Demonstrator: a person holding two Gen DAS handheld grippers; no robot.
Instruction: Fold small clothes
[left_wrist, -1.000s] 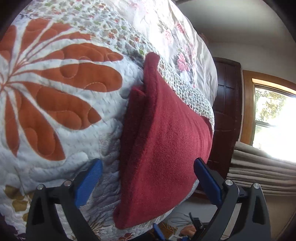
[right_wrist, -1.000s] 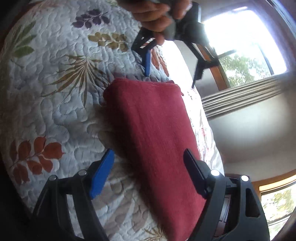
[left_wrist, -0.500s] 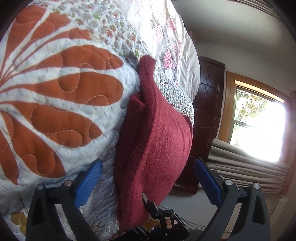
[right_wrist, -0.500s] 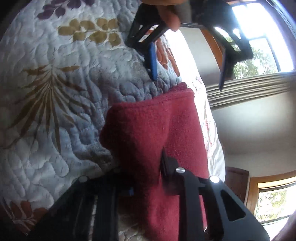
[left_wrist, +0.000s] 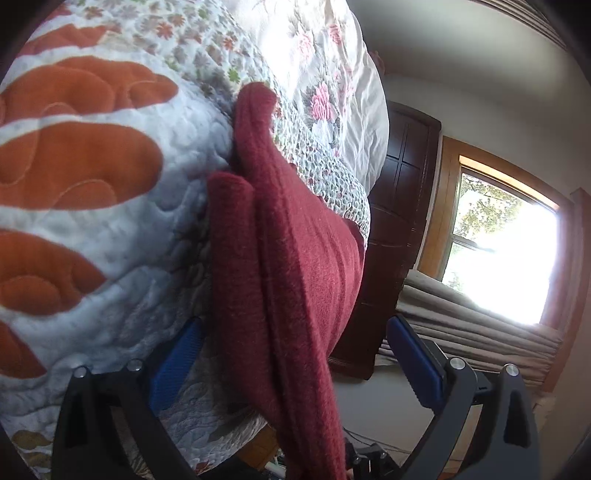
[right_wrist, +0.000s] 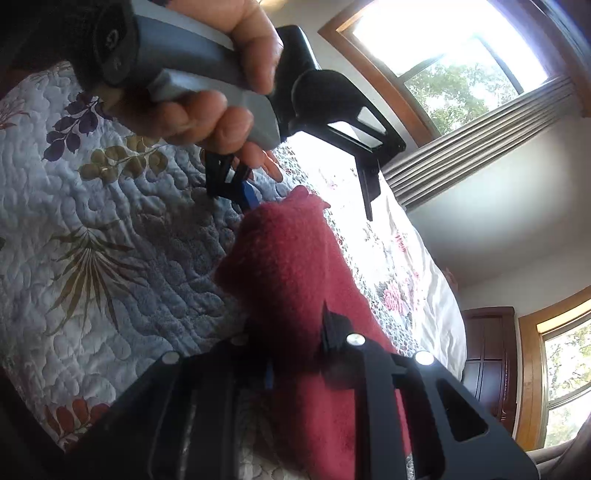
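A: Near end: right tool (right_wrist: 295, 354) clamped on the red cloth (right_wrist: 306, 266), which lies folded on the bed's quilt (right_wrist: 110, 258).

B: Left tool (left_wrist: 291, 354)?

A: Spread wide, straddling the cloth's far end, gripping nothing; a hand (right_wrist: 207, 92) holds it.

B: Risk?

A: Lifting by one end; layers could slide, fold likely opens. Cloth sits near the bed edge, might drop off.

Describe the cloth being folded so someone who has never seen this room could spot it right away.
Find the bed's white quilt printed with big orange leaves. On it lies a folded fleece cloth; the right gripper is clamped on one end. It is the only plain dark red thing among patterned bedding.
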